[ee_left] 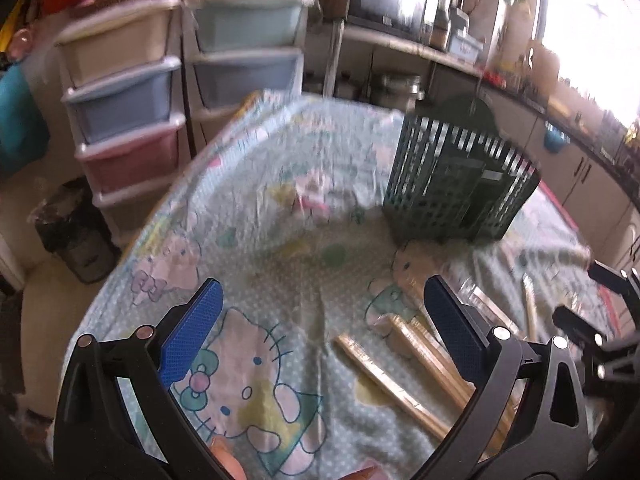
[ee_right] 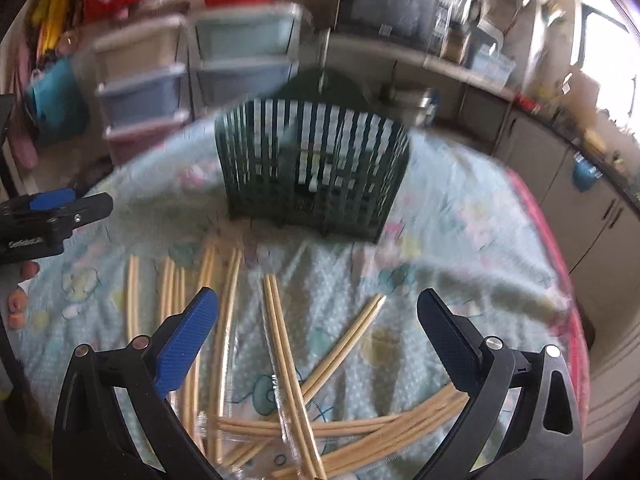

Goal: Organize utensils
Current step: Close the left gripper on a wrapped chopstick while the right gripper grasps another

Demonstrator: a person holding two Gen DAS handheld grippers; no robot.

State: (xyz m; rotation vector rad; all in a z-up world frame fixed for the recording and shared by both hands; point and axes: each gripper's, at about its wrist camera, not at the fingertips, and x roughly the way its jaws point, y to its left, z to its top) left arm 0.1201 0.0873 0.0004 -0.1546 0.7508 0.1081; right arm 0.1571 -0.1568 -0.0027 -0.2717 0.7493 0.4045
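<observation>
On the cartoon-print tablecloth (ee_left: 256,216), both grippers, left (ee_left: 320,316) and right (ee_right: 318,320), hover over chopsticks (ee_right: 288,344), jaws spread wide, empty.

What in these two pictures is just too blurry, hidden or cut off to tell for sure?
- Green basket: motion blur in both wrist views; whether anything is inside cannot be told.
- Chopsticks: the exact count is unclear; they overlap, and the right wrist view's bottom edge and the gripper cut them off.
- Left wrist view: the left gripper hides part of the chopsticks.
- Shelf items behind the table: blurred in both views.
</observation>
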